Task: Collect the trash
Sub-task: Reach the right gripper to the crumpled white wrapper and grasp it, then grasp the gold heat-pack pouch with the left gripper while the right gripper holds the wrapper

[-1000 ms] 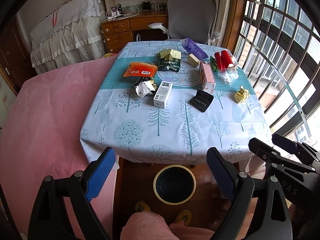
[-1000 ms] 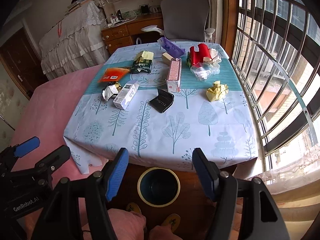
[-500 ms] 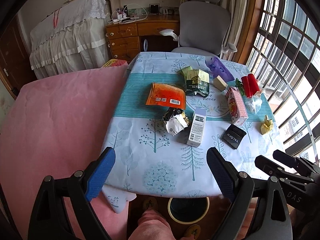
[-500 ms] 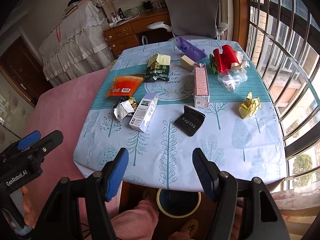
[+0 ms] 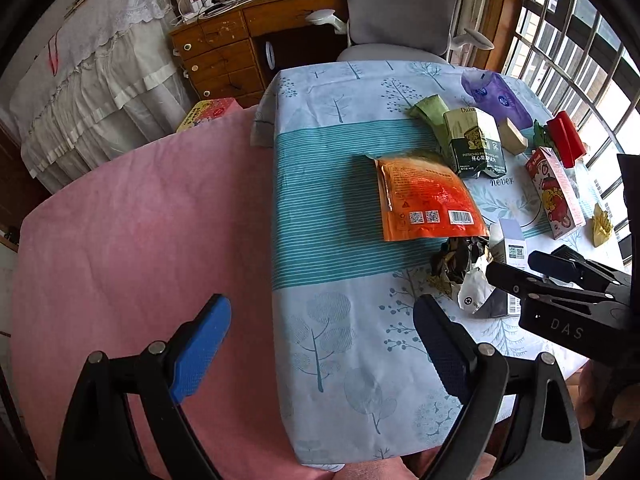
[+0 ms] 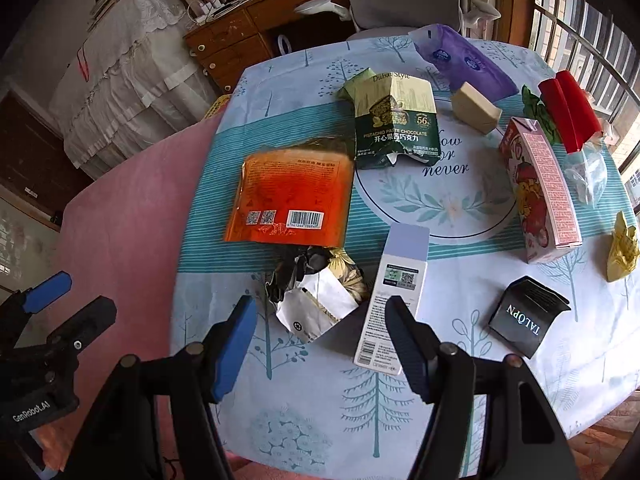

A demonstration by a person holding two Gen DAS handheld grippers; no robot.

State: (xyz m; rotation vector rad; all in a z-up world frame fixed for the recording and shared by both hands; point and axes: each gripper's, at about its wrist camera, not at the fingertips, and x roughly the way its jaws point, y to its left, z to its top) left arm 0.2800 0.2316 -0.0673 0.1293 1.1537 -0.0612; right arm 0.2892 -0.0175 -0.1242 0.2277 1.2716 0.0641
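Trash lies on the tree-print tablecloth (image 6: 452,364): an orange foil pouch (image 6: 292,196), a crumpled black-and-white wrapper (image 6: 316,296), a white-and-lilac carton (image 6: 396,296), a black TALOPN box (image 6: 526,318), a green chocolate bag (image 6: 394,126), a pink strawberry carton (image 6: 540,188) and a yellow paper ball (image 6: 622,246). My right gripper (image 6: 322,346) is open and empty, low over the near table edge, its fingers on either side of the crumpled wrapper and carton end. My left gripper (image 5: 322,354) is open and empty above the table's left edge, near the orange pouch (image 5: 426,200).
A pink bedspread (image 5: 132,240) borders the table's left side. A purple tissue pack (image 6: 466,58), a tan wedge (image 6: 476,108), red packaging (image 6: 568,110) and a clear plastic bag (image 6: 586,174) sit at the far right. A grey chair (image 5: 400,4) and wooden desk (image 5: 240,36) stand behind.
Both grippers have moved forward and down over the table, both staying open. The floor bin below the table edge has left view. The trash has not moved.
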